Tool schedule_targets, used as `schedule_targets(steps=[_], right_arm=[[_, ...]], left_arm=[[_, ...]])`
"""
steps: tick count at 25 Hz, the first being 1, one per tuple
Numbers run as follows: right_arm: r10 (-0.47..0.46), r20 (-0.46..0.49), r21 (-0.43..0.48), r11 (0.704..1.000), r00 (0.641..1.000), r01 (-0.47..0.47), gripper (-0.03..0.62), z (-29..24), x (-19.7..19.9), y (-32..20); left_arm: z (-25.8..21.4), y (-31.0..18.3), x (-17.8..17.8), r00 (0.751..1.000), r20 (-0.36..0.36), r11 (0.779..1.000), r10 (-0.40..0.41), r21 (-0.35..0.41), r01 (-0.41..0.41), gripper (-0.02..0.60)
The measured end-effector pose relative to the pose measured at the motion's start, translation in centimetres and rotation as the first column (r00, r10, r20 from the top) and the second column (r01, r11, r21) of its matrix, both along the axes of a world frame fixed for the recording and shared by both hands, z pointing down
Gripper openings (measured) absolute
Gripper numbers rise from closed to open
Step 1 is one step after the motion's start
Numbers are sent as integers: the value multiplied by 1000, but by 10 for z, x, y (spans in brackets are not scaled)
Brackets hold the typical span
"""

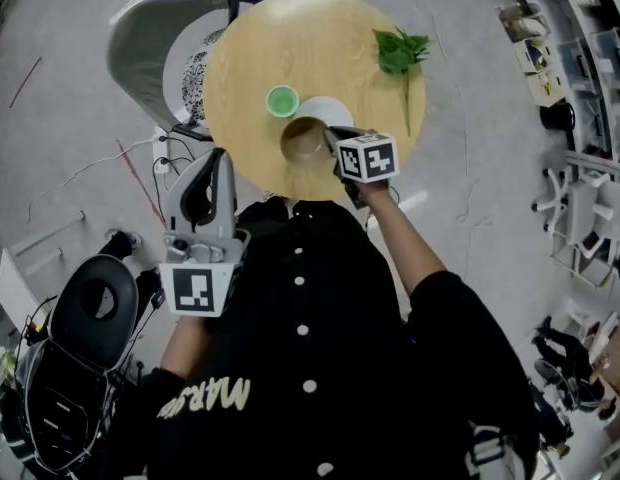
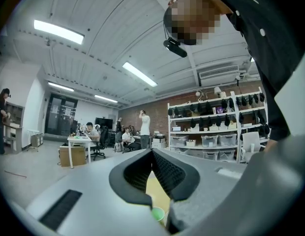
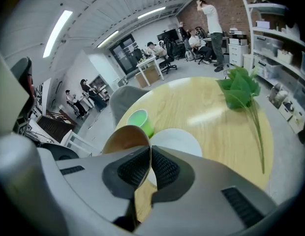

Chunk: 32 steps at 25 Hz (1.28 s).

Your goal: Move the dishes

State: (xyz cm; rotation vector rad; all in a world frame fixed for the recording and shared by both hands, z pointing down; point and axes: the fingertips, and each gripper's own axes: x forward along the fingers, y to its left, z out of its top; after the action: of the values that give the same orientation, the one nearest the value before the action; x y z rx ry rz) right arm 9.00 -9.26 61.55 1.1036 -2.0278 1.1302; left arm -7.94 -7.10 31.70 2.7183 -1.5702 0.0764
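A brown bowl (image 1: 306, 140) hangs tilted over the near edge of the round wooden table (image 1: 320, 38); my right gripper (image 1: 330, 136) is shut on its rim. In the right gripper view the bowl's thin wall (image 3: 124, 135) is pinched between the pads of my right gripper (image 3: 150, 150). Behind the bowl a white plate (image 3: 178, 140) and a small green cup (image 3: 139, 119) rest on the table. My left gripper (image 1: 226, 158) is off the table's left edge, shut with nothing in it. Below the meeting tips of the left gripper (image 2: 151, 154) the green cup (image 2: 158, 213) shows.
A green leafy sprig (image 1: 402, 53) lies on the table's far right. A grey chair (image 1: 150, 48) stands at the table's left, and a black office chair (image 1: 90, 313) is at my lower left. Cables run over the floor on the left, and shelves line the right wall.
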Motion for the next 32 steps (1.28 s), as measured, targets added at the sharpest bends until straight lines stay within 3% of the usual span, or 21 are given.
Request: schedule_targets(steps=[8,17,32], right_arm=[[141,-22,-6,990,990,-141,18,-4,80,-4],[281,-53,-9,959,958,-282,18,-5,160,-7],[343,-45,-51,937,938,-345,18,16,195,1]], left_arm=[[-4,-1,15,999,4,999,34,13,-34,3],[-7,-10,27,998,6,998,58,17,-58,3],[-8,-14,49,997,22,997,76,6,-76,3]])
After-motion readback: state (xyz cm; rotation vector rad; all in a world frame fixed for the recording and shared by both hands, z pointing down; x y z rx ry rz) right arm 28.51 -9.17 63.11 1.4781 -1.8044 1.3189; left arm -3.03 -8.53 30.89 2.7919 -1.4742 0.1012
